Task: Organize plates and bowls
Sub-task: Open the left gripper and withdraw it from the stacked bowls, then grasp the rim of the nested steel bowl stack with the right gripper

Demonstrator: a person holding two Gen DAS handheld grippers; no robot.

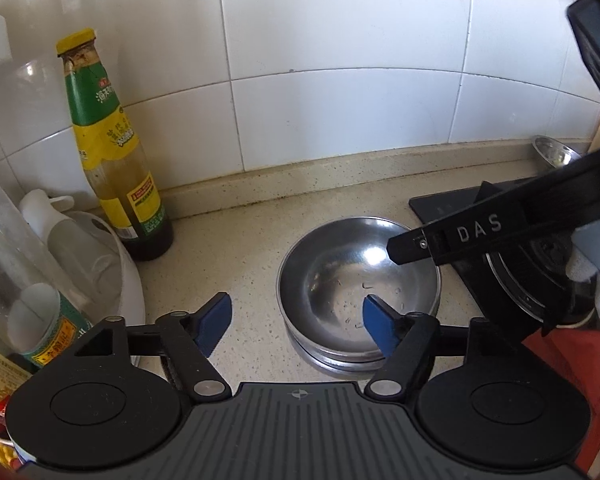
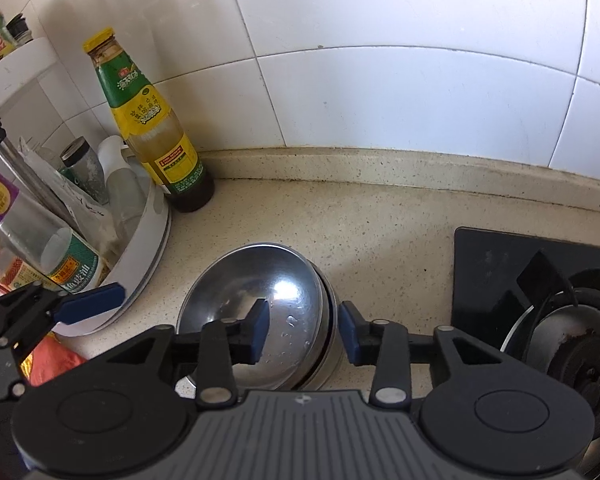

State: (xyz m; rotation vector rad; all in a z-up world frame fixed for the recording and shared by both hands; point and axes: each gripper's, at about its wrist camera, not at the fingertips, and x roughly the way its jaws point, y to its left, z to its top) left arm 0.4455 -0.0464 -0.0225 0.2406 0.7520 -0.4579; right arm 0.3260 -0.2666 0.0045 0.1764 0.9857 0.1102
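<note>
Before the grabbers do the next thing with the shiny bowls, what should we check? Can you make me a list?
1. Bowls nested: ok. The top bowl sits inside the stack of bowls.
2. Left gripper let go: ok, open, one pad over the bowl, nothing pinched.
3. Right gripper let go: ok, open, straddling the rim with gaps.
4. Stack away from the sauce bottle: ok.
5. Stack off the stove: ok, on the counter.
6. Bowls dry: not ok, droplets inside.

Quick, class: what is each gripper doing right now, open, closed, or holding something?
Left gripper: open, holding nothing, one finger over the steel bowl.
Right gripper: open, its fingers either side of the bowl's rim, not pressing on it.
</note>
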